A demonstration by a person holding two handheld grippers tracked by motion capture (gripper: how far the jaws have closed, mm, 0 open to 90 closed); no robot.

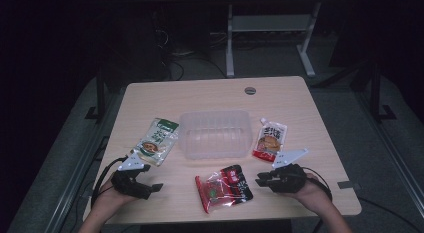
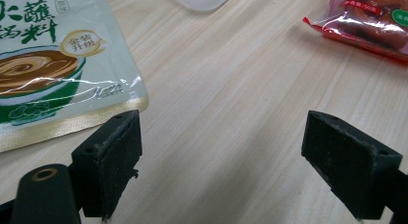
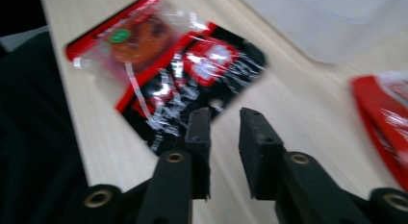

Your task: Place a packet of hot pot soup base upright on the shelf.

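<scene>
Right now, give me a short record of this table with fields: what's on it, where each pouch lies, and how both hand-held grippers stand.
surface: wooden table
centre: clear plastic tub
left of tub: green-and-white pouch
right of tub: spouted red-and-white pouch
near edge: red-and-black packet
left hand-held gripper: jaws wide apart, nothing between them
right hand-held gripper: narrow gap, nothing held, tips beside the red-and-black packet

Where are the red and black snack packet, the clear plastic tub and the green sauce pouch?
red and black snack packet [image 1: 224,188]: high view, middle of its wrapper.
clear plastic tub [image 1: 216,154]: high view, near wall.
green sauce pouch [image 1: 156,141]: high view, centre of its printed face.
</scene>
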